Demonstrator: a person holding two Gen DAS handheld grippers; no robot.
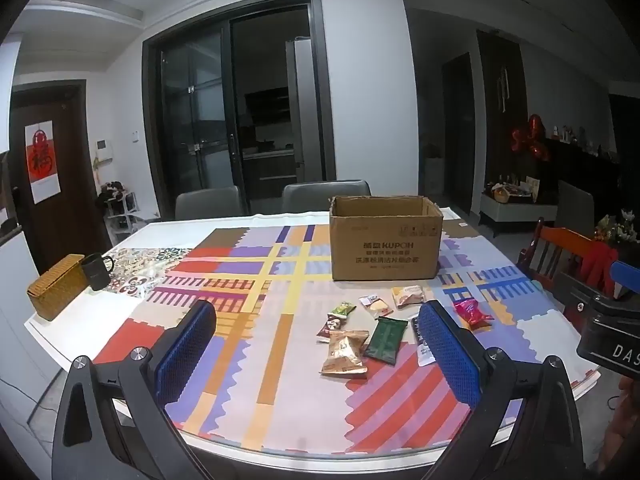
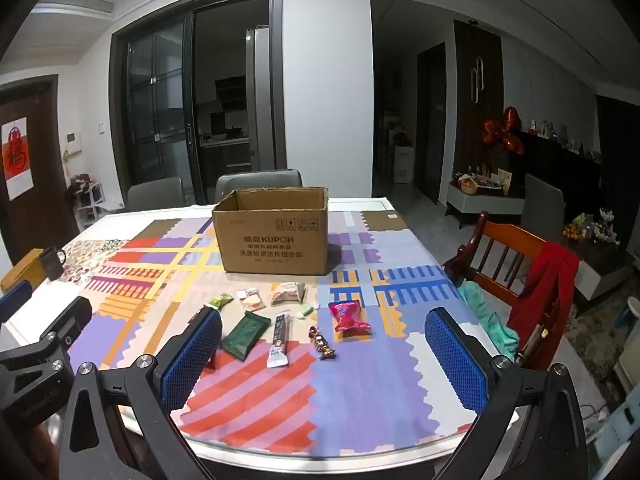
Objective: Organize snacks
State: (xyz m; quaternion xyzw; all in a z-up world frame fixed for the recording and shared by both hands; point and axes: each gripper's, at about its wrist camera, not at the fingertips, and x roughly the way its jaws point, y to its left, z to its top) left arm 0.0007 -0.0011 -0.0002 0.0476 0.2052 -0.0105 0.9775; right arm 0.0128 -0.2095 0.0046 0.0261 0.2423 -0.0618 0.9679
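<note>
I see my left tongs (image 1: pixel 318 354) and right tongs (image 2: pixel 324 358) wide open with nothing in them, bumpy blue pads above the smooth worktop (image 2: pixel 360 400), while crinkly snack packets (image 2: pixel 280 320) lie flat at twelve o'clock before the open brown cardboard box (image 2: pixel 272 240).

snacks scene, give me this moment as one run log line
left gripper open, empty | right gripper open, empty | snack packets loose on table | cardboard box open behind them
</note>
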